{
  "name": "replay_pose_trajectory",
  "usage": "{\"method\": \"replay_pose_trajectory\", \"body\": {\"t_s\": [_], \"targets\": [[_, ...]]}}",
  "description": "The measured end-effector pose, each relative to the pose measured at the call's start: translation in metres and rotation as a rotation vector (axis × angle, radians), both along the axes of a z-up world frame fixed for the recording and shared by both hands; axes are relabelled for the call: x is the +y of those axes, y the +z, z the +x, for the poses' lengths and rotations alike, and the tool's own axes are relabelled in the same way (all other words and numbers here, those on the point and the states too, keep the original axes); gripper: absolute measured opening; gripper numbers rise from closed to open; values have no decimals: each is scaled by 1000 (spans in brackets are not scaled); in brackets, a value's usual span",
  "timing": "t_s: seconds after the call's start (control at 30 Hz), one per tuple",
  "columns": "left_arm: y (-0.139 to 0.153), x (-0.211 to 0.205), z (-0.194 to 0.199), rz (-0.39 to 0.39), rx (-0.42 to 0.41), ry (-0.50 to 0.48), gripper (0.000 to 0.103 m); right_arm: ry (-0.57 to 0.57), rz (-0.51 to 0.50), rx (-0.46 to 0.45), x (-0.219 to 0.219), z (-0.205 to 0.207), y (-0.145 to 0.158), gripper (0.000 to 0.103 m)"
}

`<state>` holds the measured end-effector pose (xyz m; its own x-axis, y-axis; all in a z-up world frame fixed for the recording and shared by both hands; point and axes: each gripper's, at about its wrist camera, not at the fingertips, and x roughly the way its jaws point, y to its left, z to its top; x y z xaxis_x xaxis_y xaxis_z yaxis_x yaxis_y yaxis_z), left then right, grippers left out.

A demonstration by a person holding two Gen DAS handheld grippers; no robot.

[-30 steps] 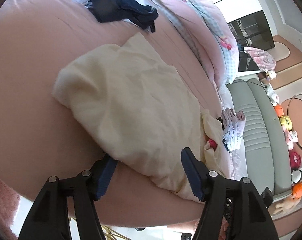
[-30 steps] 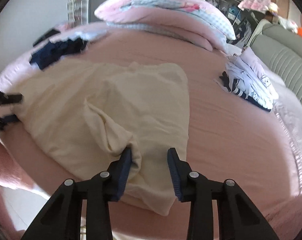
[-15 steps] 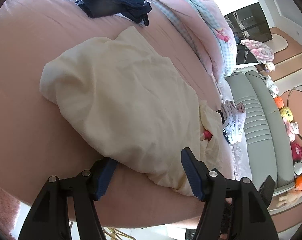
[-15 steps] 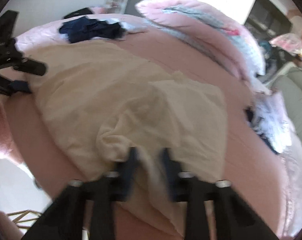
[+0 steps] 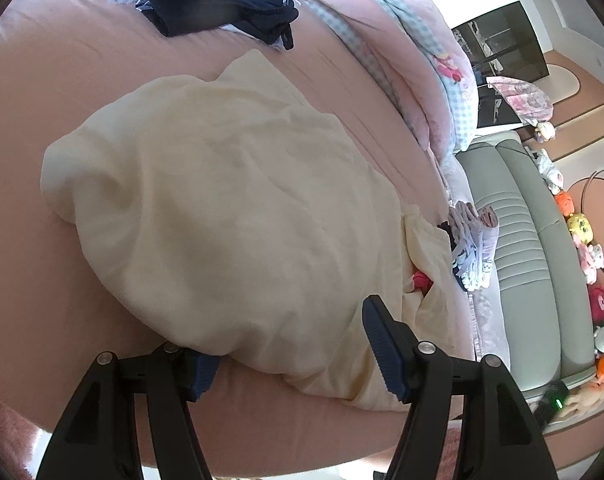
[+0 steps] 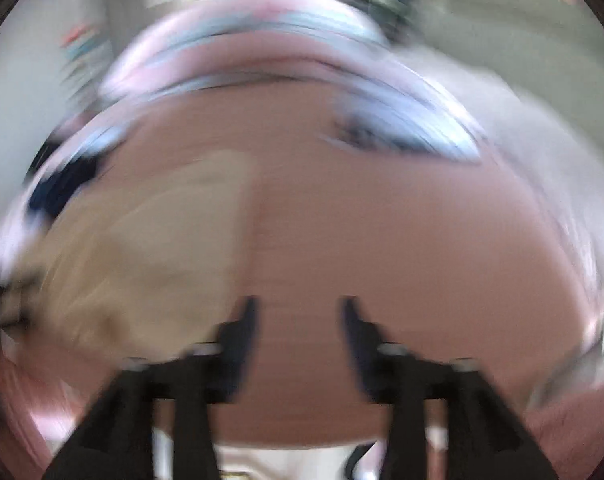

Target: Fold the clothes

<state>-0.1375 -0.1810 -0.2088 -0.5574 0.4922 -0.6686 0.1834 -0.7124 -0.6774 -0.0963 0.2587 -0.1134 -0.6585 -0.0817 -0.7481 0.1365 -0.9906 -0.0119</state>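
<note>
Plainly, writing: none legible.
Left gripper point(image 5: 289, 354): jaws apart, straddling cream garment point(image 5: 229, 216) edge.
Right gripper point(image 6: 299, 320): opening, nothing between, blurred.

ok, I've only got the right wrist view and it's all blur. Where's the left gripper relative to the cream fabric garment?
Observer: The left gripper straddles the near edge of the cream fabric garment, jaws wide, one finger tucked under it.
Operator: Anything caught in the folds?
Observer: A small red item peeks out of a fold on the right.
Operator: That dark blob behind, folded?
Observer: No, the dark navy clothes lie in a loose heap on the pink bed sheet.
</note>
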Motion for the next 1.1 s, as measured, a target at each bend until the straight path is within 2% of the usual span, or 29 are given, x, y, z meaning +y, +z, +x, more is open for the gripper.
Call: {"method": "replay_pose_trajectory", "body": {"t_s": [0.03,0.1,0.17,0.3,0.37,0.4,0.43,0.47,0.53,0.63,0.73,0.8,0.83,0.87,0.9,1.03,1.1], "targets": [[0,0,1,-3,1,0,63,103,51,27,-24,7,0,71],[1,1,1,-10,3,-1,63,291,165,63,-73,18,-5,71],[1,2,1,-21,6,-7,63,399,286,68,-112,20,-23,71],[0,4,0,-34,11,-19,63,473,476,51,-152,-5,-63,69],[-1,2,1,-16,17,-15,63,447,406,42,-151,-18,-61,32],[-2,0,2,-5,20,-12,63,394,327,37,-142,-24,-52,18],[-2,-1,3,7,22,-11,63,338,246,31,-133,-29,-42,11],[-2,-3,3,15,22,-10,63,282,166,25,-124,-34,-32,10],[-3,-4,3,25,20,-10,63,149,81,49,-93,-40,-18,8],[0,-1,3,2,-3,-35,63,-107,-72,59,-22,-41,-6,8],[11,11,15,10,-48,-107,63,-362,-191,-29,54,-40,-29,8],[20,25,25,56,-50,-176,63,-472,-289,-146,95,-34,-58,8],[27,40,28,33,-30,-224,63,-486,-368,-184,107,-29,-68,9],[36,57,30,-11,-1,-278,63,-488,-410,-176,111,-27,-67,12],[44,81,29,-85,37,-352,63,-489,-450,-166,114,-25,-65,15],[66,185,20,-396,188,-628,63,-425,-386,-94,108,-12,-43,28],[66,242,18,-537,262,-762,63,-474,-389,-57,119,7,-35,38]]}}
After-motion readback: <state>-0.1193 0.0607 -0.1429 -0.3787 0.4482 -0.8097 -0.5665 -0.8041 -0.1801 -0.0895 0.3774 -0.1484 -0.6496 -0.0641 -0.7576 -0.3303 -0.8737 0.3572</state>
